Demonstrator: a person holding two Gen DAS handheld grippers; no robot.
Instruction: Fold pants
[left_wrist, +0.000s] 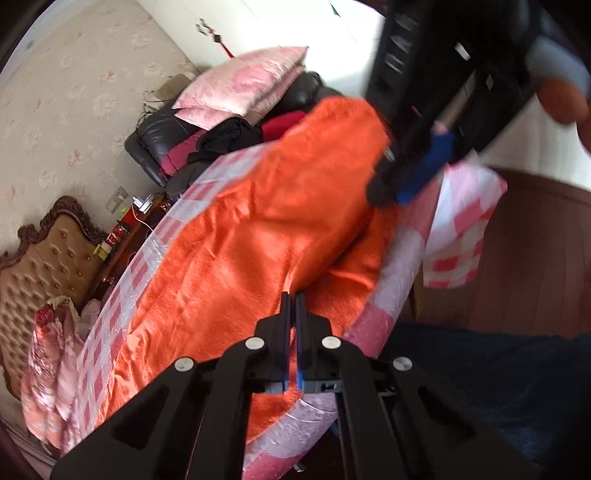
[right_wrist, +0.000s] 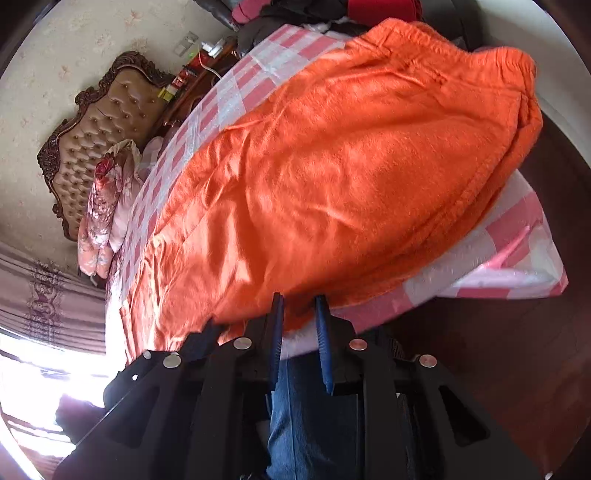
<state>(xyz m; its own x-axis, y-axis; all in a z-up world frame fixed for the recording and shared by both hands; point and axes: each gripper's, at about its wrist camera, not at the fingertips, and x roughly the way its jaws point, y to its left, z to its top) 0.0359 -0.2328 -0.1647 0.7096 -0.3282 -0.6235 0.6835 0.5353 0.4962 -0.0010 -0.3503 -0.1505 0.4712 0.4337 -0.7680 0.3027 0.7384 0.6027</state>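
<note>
Orange pants (right_wrist: 332, 166) | waistband far-right, lengthwise along bed (right_wrist: 480, 266) | left hand-held gripper (left_wrist: 293, 299) together | right hand-held gripper (right_wrist: 298, 301) apart

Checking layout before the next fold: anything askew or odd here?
Orange pants are rumpled and lie slanted across the checked bedspread, one edge hanging past the bed's side. No damage visible.

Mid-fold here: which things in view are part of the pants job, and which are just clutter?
Job:
- orange pants
- checked bedspread they lie on
- left gripper
- right gripper

Lying about:
- pink pillows
- dark clothes pile
- floral quilt
- nightstand clutter
</note>
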